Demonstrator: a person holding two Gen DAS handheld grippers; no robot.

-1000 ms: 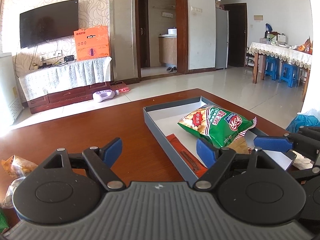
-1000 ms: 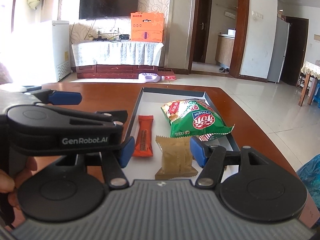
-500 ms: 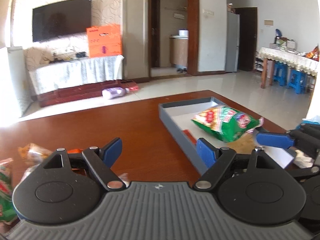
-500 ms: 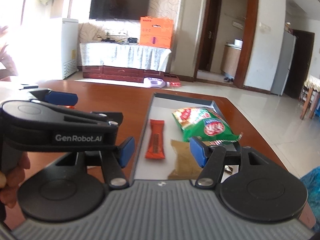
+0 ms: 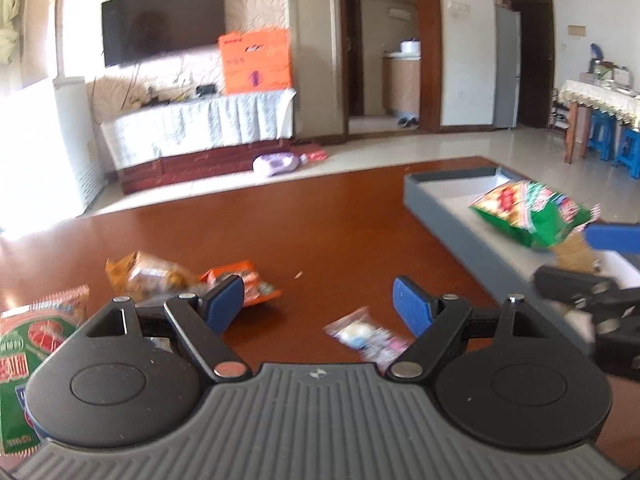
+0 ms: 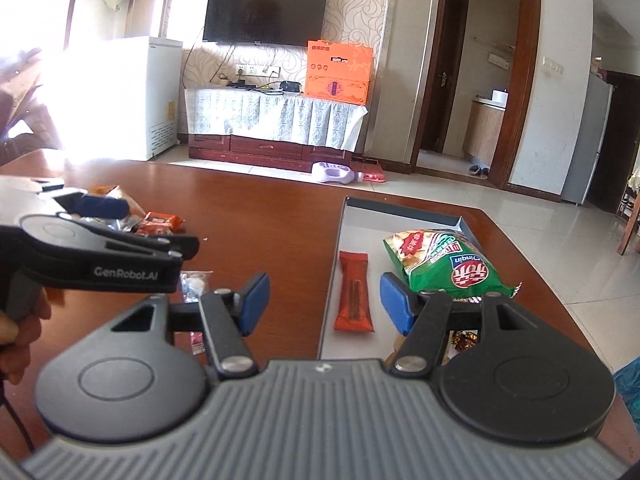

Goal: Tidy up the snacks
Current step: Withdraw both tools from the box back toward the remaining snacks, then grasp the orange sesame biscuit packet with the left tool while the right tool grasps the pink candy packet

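As the left hand-held gripper (image 5: 318,304) swings left, away from the tray (image 5: 448,216) toward the loose snacks on the desk (image 5: 320,220), fingers spread and empty, a new pick looks due: the small clear packet (image 5: 366,336) lies just before it, long axis slanting near-right; the right hand-held gripper (image 6: 320,302) hovers spread over the tray's near edge

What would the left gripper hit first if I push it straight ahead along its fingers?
Probably the small clear candy packet lying on the table just ahead of the open left gripper, near its right finger. Depth is hard to judge; it may reach bare tabletop instead.
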